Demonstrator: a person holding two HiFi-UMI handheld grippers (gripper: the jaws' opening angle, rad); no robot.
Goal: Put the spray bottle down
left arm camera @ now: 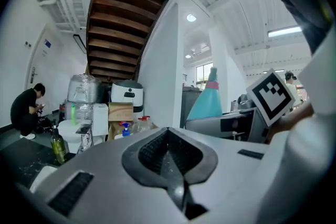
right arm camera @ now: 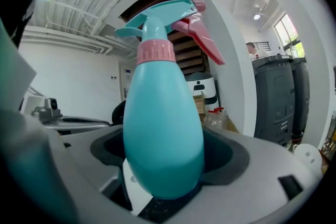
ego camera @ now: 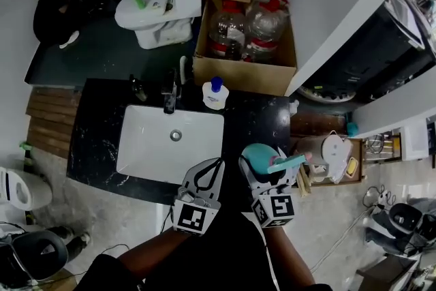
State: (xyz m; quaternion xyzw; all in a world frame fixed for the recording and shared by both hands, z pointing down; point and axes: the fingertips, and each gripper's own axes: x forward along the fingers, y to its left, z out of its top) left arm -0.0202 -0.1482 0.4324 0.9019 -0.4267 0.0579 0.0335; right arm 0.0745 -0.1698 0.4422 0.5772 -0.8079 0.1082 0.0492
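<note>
Our right gripper (ego camera: 267,172) clamped the teal spray bottle (ego camera: 259,155); left gripper (ego camera: 206,175) was closed, empty. We judged it best lowered upright onto bare countertop (ego camera: 262,120), then released.

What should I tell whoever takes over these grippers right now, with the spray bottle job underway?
Left gripper: shut, empty, at the counter's front edge by the sink.
Right gripper: shut on the teal spray bottle, held roughly upright over the black counter, right of the sink.
Done: bottle is in the grasp, not yet set down.
Left: lower it onto bare counter, probably right of the sink, then open the right gripper and back away.
</note>
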